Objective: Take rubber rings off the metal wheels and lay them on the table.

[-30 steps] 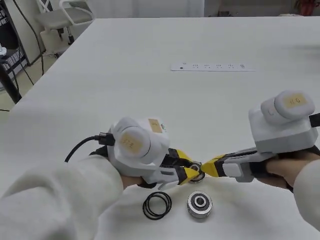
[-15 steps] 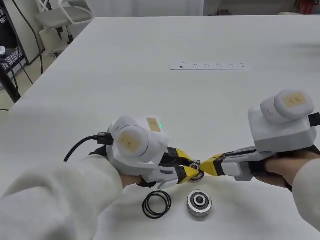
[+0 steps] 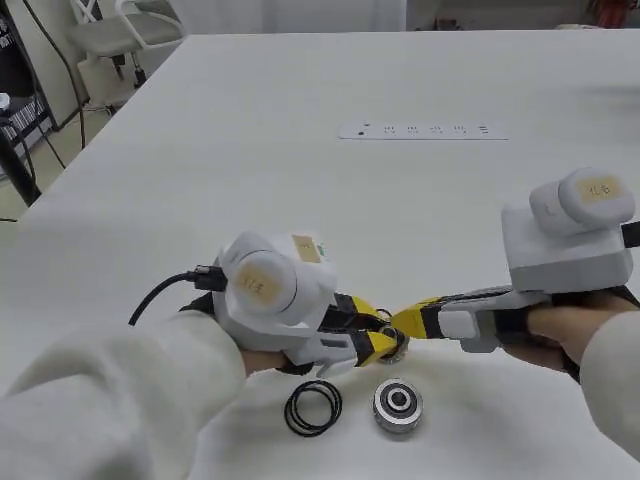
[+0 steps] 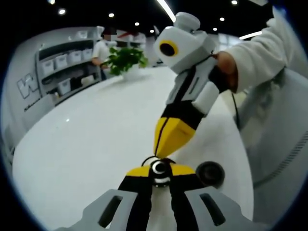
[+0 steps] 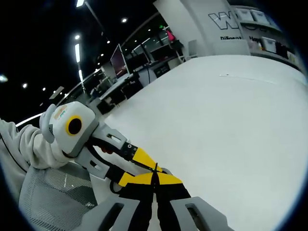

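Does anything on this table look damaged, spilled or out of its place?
Nothing stands out. The rubber rings lie in a neat pile beside a metal wheel lying flat, and the power strip sits farther back.

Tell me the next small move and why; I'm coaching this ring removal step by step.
Probably draw the right gripper away from the wheel, stretching the rubber ring off it. The left gripper clamps the wheel, and the right's jaws look shut on the thin black ring at its edge. Loose rings and a bare wheel lie on the table.
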{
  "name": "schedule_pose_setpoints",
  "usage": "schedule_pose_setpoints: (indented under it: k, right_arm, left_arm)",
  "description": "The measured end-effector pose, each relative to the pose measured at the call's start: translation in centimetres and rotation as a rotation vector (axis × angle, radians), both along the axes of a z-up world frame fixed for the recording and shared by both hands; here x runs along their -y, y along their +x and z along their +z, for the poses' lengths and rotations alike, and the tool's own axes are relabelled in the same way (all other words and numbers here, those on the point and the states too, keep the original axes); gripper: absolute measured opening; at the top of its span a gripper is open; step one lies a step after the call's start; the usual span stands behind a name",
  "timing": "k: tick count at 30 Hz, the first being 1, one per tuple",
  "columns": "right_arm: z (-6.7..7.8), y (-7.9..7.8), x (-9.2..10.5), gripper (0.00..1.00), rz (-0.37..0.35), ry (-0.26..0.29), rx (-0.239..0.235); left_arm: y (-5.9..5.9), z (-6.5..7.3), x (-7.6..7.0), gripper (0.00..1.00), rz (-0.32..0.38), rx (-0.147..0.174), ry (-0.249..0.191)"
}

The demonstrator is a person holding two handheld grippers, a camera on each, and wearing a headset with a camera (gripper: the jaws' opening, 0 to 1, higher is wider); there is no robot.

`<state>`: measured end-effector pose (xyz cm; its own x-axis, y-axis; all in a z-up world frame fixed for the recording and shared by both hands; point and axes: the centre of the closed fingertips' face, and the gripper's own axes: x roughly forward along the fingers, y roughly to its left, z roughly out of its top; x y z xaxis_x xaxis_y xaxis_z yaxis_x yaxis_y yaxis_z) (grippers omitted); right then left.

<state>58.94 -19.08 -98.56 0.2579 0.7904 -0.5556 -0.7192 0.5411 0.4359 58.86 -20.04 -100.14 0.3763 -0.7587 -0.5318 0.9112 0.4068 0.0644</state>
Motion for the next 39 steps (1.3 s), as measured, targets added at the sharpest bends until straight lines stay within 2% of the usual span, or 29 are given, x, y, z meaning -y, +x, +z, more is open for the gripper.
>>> schedule_pose_setpoints:
  k: [7, 8, 9, 12, 15, 18, 21, 22, 23, 26, 28, 29, 32, 36, 39]
  right_arm:
    - [-0.3, -0.1, 0.3, 0.00, 0.006, -0.018, 0.007]
    - [-0.4, -0.1, 0.4, 0.00, 0.003, -0.023, 0.010]
    - [-0.5, 0.0, 0.7, 0.00, -0.006, -0.035, 0.010]
    - [-0.5, 0.0, 0.9, 0.00, -0.013, -0.025, -0.003]
    - [-0.2, 0.2, 0.9, 0.00, -0.027, -0.013, -0.006]
    - [0.4, 0.3, 0.9, 0.00, -0.039, 0.009, -0.009]
    - [0.6, 0.4, 1.0, 0.00, -0.046, 0.016, -0.007]
    - [0.7, 0.4, 1.0, 0.00, -0.046, 0.019, -0.007]
    - [0.8, 0.4, 0.9, 0.00, -0.045, 0.022, -0.008]
    - [1.0, 0.3, 0.8, 0.00, -0.046, 0.033, -0.010]
    - [1.3, 0.2, 0.6, 0.00, -0.042, 0.043, -0.010]
    - [1.4, 0.1, 0.4, 0.00, -0.038, 0.049, -0.014]
    - [1.9, -0.3, 0.0, 0.00, -0.023, 0.060, -0.008]
    - [2.6, -0.7, -0.8, 0.00, -0.001, 0.077, -0.005]
    - [3.2, -1.1, -1.3, 0.00, 0.020, 0.090, 0.000]
  left_arm:
    - [0.0, 0.3, 0.3, 0.14, -0.019, 0.006, 0.023]
    - [-0.2, 0.3, 0.3, 0.14, -0.042, 0.008, 0.037]
    - [-0.1, 0.6, 0.2, 0.14, -0.043, 0.008, 0.034]
    - [-0.2, 1.6, 0.1, 0.15, -0.044, -0.009, 0.001]
    - [-0.5, 3.0, -0.1, 0.17, -0.060, -0.007, -0.020]
    - [-0.8, 4.1, -0.1, 0.25, -0.073, -0.013, -0.039]
    - [-1.1, 5.4, -0.3, 0.36, -0.093, 0.000, -0.034]
    - [-1.4, 5.7, -0.3, 0.40, -0.106, -0.007, -0.027]
    - [-1.8, 6.0, -0.4, 0.42, -0.126, -0.002, -0.013]
    - [-2.2, 7.2, -0.9, 0.54, -0.153, 0.046, 0.005]
    - [-2.3, 8.2, -1.5, 0.61, -0.152, 0.051, 0.003]
    - [-2.4, 8.6, -1.8, 0.63, -0.150, 0.056, 0.004]
    - [-2.3, 10.2, -3.4, 0.65, -0.133, 0.103, 0.017]
    - [-2.4, 11.9, -5.2, 0.69, -0.091, 0.130, 0.012]
    - [-3.0, 12.8, -6.5, 0.70, -0.072, 0.150, 0.016]
